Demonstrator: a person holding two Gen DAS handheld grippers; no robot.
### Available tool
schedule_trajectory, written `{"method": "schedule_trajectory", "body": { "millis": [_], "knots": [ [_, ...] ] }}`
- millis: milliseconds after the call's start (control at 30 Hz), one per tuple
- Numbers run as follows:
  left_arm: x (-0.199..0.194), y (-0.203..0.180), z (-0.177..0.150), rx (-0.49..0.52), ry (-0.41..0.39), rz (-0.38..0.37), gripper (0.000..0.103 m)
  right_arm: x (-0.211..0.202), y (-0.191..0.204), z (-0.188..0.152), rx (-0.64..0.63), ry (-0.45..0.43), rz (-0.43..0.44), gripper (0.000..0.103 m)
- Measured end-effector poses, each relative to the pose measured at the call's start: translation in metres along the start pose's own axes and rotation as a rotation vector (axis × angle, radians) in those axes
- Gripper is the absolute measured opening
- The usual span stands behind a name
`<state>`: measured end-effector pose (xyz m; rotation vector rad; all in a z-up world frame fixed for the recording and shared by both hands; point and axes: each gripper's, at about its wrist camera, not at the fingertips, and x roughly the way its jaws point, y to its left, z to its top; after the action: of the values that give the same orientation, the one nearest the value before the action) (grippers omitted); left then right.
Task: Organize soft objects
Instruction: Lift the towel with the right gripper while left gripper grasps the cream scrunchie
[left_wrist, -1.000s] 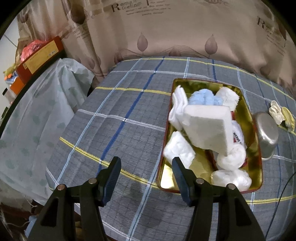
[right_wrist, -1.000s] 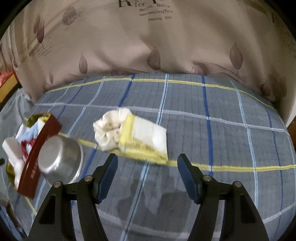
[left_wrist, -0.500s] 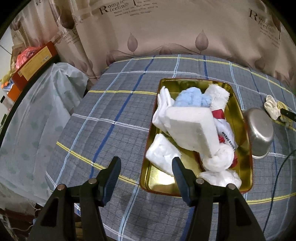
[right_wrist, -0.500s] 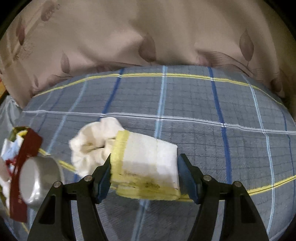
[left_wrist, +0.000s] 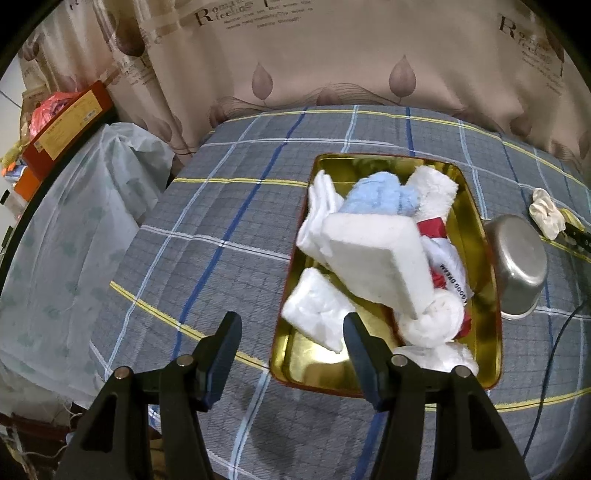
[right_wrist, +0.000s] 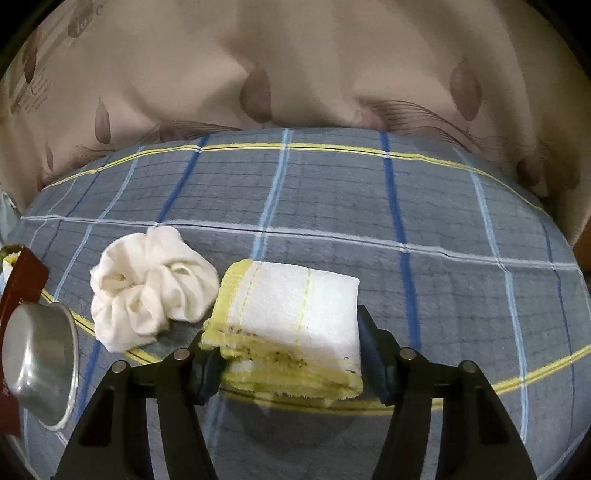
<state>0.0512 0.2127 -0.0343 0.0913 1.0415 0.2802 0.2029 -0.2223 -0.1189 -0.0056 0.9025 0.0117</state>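
Observation:
A folded white towel with yellow edging lies on the plaid bedspread. My right gripper straddles it; its jaws are closing and the pads touch the towel's two sides. A cream scrunchie sits just left of the towel, also seen as the scrunchie at the far right. The gold tray holds a white foam block, a blue cloth, white rolls and a wrapped pack. My left gripper hovers open over the tray's near left corner, holding nothing.
A steel bowl leans against the tray's right rim, the same bowl at the right wrist view's left edge. A leaf-print curtain hangs behind the bed. A plastic-covered heap and an orange box stand left.
My right gripper came down and forward over the folded towel, which now fills the gap between its fingers. The left gripper stayed open and barely shifted beside the tray.

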Motion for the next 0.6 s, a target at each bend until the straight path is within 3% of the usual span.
{"method": "schedule_trajectory", "body": {
  "millis": [267,600],
  "knots": [
    [-0.007,-0.030,0.007,0.031,-0.034,-0.050,0.059,-0.014,-0.038,-0.024,0.021,-0.008,-0.033,0.058],
    [-0.013,-0.110,0.031,0.175,-0.088,-0.161,0.059,-0.034,-0.102,-0.050,0.073,-0.010,-0.097,0.059]
  ]
}}
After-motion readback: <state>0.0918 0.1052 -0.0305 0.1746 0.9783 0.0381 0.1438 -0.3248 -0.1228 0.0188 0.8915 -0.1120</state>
